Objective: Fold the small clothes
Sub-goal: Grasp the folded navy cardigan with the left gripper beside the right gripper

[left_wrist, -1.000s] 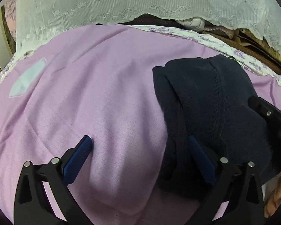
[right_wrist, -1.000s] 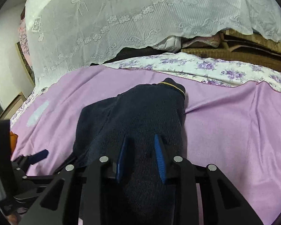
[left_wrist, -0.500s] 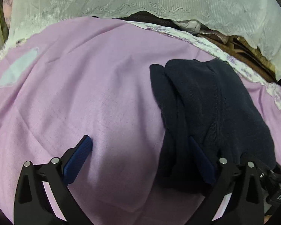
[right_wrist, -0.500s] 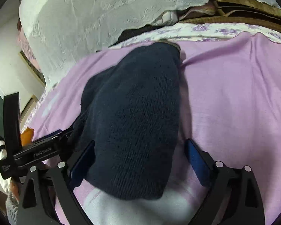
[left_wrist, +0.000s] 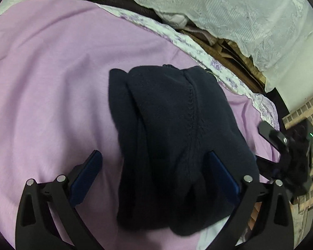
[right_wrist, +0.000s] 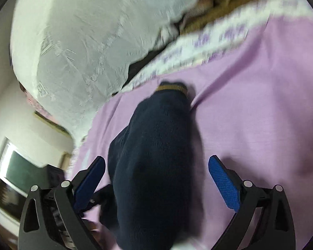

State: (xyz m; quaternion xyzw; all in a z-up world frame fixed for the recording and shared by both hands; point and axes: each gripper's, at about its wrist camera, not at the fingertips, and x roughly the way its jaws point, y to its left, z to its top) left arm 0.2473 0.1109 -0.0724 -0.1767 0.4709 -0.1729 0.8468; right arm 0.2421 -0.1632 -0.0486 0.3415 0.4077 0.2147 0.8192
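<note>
Bed cover (left_wrist: 52,83): a wide purple sheet is spread over the whole surface; soft wrinkles are seen on it.
Lace cloth (left_wrist: 250,20): a white lace cover is hung behind the bed, over a pile of other things.
Flowered edge (left_wrist: 198,48): a white strip with small purple flowers is laid along the far side of the purple sheet.
Garment (left_wrist: 177,135): a dark navy knitted piece is lying folded on the purple sheet, in a long bundle; a brown band is seen at its far end in the right wrist view (right_wrist: 171,87).
Left gripper (left_wrist: 154,175): its jaws are held wide apart; the near part of the garment is found between them, and it is not pressed by the left blue pad (left_wrist: 85,177); whether the right pad touches the wool cannot be told.
Right gripper (right_wrist: 156,179): its jaws are spread wide, with the garment lying between them and not clamped; this view is blurred.
</note>
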